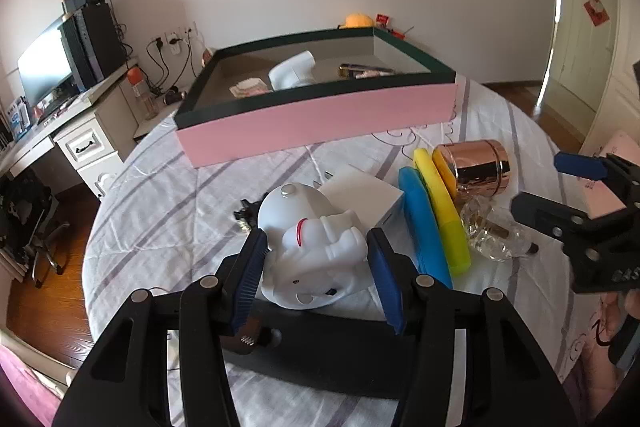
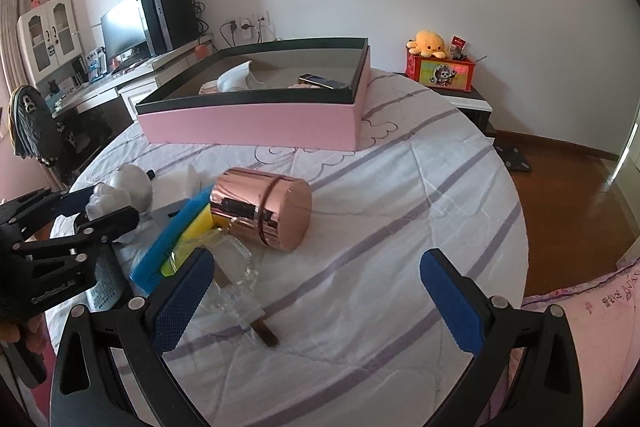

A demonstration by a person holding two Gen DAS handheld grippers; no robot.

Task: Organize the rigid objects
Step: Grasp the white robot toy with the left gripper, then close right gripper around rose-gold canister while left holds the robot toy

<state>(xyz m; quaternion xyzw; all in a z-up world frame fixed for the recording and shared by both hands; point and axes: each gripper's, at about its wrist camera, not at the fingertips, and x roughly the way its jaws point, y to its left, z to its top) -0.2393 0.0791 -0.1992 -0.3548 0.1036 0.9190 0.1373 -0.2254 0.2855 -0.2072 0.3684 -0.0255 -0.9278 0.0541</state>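
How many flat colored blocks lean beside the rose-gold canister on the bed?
3: a blue block nearest the white figurine, a yellow one beside it, and an orange-yellow one against the canister. Others may be hidden behind.

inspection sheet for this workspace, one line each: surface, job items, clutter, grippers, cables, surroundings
surface: striped white bedspread, wrinkled.
job's things: pink box partly filled; white astronaut figure, rose-gold canister on its side, blue and yellow pieces, clear glass bottle, all outside the box.
clutter: small black item behind the figure.
grippers: left gripper straddles the figure, contact unclear; right gripper open, empty.
cables: plugged into wall sockets.
surroundings: desk with monitor, wooden floor.
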